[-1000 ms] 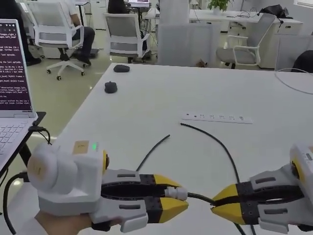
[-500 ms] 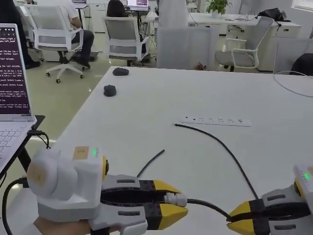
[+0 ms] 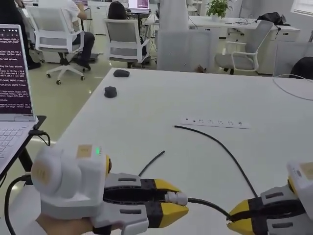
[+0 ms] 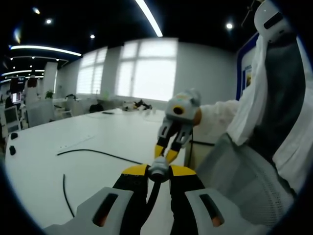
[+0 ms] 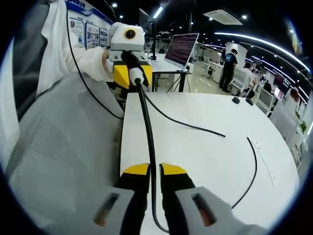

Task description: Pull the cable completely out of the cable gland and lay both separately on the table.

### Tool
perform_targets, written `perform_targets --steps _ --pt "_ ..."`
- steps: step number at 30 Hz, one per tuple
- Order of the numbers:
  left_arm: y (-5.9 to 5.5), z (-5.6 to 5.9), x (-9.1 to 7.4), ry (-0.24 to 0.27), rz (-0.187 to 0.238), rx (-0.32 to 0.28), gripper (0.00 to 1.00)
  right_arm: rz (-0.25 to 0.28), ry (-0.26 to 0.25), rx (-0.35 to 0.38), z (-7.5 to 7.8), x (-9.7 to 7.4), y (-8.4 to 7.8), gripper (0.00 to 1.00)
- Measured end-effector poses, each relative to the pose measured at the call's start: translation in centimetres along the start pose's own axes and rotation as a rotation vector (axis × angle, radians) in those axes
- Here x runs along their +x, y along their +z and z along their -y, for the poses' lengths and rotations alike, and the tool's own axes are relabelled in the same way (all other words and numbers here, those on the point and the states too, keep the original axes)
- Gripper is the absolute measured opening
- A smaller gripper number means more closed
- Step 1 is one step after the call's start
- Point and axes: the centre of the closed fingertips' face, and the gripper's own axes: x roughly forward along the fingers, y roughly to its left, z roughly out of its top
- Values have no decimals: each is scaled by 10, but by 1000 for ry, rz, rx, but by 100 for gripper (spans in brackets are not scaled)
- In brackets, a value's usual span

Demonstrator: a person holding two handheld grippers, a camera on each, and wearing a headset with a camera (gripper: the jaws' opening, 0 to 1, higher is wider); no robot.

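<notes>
Grippers both clamp tight: left gripper on the cable gland, right gripper on the cable.

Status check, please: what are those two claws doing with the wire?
Left gripper shut on gland. Right gripper shut on cable. Cable not yet out of gland. Power strip well clear.

Left gripper: low left in head view, level, tips pointing right, jaws clamped on cable gland; hand under its body. Right gripper: low right, tips pointing left, jaws pinched on cable. Tips face each other, apart.
</notes>
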Motion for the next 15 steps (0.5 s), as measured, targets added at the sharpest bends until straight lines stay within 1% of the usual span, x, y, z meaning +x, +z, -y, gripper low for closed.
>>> perform_targets --steps 2,5,7,9,10,12,14,15 --pt "0 0 0 -1 0 -1 17 1 -4 -13 0 -1 5 10" --pt "0 1 1 -4 -2 0 17 26 -12 -33 0 -2 18 14" --pt "0 1 1 -6 -2 0 17 61 -13 -46 -2 -3 32 15" --pt "0 1 1 -7 -5 0 17 115 -5 -50 -4 -5 49 17" --pt "-1 1 1 -7 -6 1 17 158 10 -55 -8 -6 62 17" --pt "-1 2 2 -8 -7 2 17 201 37 -67 -16 -7 77 18" --pt "-1 2 2 -8 -6 2 17 206 40 -86 -19 -6 85 18" --pt "-1 2 1 -8 -6 2 17 210 43 -107 -23 -5 91 17"
